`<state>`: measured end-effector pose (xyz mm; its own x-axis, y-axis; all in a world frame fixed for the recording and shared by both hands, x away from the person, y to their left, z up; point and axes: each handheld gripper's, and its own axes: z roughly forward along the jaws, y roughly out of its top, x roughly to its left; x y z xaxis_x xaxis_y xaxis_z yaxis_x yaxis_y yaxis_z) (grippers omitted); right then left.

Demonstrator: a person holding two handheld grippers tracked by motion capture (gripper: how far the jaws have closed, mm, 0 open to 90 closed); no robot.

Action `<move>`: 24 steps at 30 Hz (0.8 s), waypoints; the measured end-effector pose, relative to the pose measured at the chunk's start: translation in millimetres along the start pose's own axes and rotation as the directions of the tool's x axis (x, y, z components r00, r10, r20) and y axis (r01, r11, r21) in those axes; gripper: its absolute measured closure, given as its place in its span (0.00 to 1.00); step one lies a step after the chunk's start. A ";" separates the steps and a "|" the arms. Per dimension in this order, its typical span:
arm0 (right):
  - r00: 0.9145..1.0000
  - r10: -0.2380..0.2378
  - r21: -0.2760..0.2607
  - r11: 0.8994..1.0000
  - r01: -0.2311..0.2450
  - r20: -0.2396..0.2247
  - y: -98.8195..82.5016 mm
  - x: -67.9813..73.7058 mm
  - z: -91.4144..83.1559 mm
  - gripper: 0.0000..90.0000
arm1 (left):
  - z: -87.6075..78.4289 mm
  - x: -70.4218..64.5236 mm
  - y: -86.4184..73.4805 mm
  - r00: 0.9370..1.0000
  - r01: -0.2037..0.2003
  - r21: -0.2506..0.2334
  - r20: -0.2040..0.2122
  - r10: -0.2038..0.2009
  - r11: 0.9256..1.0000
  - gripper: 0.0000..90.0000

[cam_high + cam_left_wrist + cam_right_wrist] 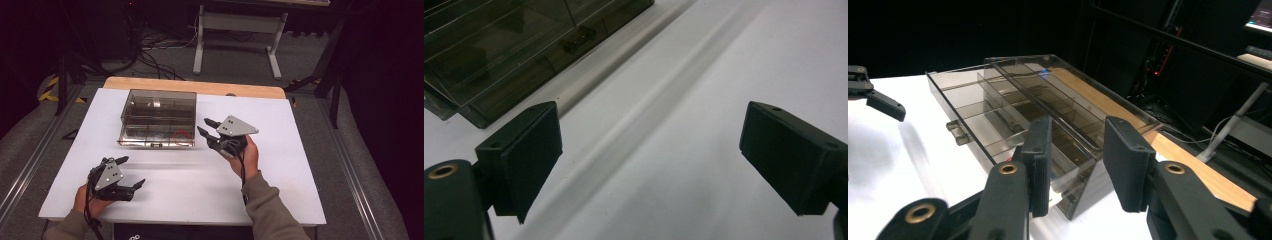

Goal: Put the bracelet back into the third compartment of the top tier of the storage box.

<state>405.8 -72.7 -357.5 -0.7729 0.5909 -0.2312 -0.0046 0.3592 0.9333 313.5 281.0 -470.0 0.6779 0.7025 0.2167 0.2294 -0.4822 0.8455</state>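
Observation:
A smoky clear plastic drawer box (159, 117) stands on the white table top (190, 180), toward the back left. Its lowest drawer (973, 107) sticks out a little at the front, with a small handle (578, 39). Something red (181, 136) lies inside near the front right corner. My right gripper (202, 125) hovers just right of the box, pointing at its side; the jaws (1078, 155) stand partly apart with nothing between them. My left gripper (134, 171) rests near the table's front left, wide open (651, 150) and empty, aimed toward the box (499, 50).
A wooden strip (195, 86) runs along the table's far edge. Beyond it are a white desk frame (235, 35) and cables on the floor (150, 50). Bare white surface lies between the box and the front edge.

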 end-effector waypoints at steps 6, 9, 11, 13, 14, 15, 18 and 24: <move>0.998 0.011 -0.014 1.000 -0.010 0.064 -5.5 -2.4 -9.8 0.54 | 0.1 0.3 -0.1 1.000 -0.004 0.006 0.002 0.004 1.000 0.12; 0.996 0.024 -0.030 0.999 -0.021 0.081 -7.8 -3.5 -15.0 0.49 | 0.3 0.4 0.1 1.000 -0.012 0.008 -0.003 0.012 1.000 0.12; 0.996 0.026 -0.034 0.999 -0.023 0.090 -9.0 -3.9 -18.5 0.48 | 0.4 0.3 0.2 1.000 -0.012 0.008 -0.003 0.012 1.000 0.12; 0.994 0.026 -0.040 0.999 -0.022 0.111 -10.0 -3.7 -21.7 0.44 | 0.5 0.4 0.1 1.000 -0.011 0.009 -0.004 0.011 1.000 0.12; 0.992 0.028 -0.040 0.999 -0.023 0.120 -10.4 -4.0 -23.0 0.43 | 0.4 0.4 0.2 1.000 -0.010 0.008 -0.007 0.010 1.000 0.12; 0.992 0.031 -0.044 0.999 -0.025 0.124 -10.9 -4.1 -24.4 0.42 | 0.2 0.3 0.3 1.000 -0.006 0.006 -0.009 0.006 1.000 0.12; 0.989 0.033 -0.050 0.998 -0.026 0.146 -12.7 -4.8 -28.7 0.37 | 0.3 -0.3 0.1 1.000 -0.003 0.007 -0.003 0.003 1.000 0.12; 0.984 0.042 -0.047 0.998 -0.034 0.174 -16.9 -5.9 -32.3 0.24 | 0.4 -1.1 0.4 1.000 -0.004 0.003 -0.009 0.004 1.000 0.12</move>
<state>389.9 -105.5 -363.0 -0.6504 0.7218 -0.2365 -0.0084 0.3045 0.9525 313.2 279.8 -470.1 0.6722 0.7055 0.2247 0.2290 -0.4868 0.8430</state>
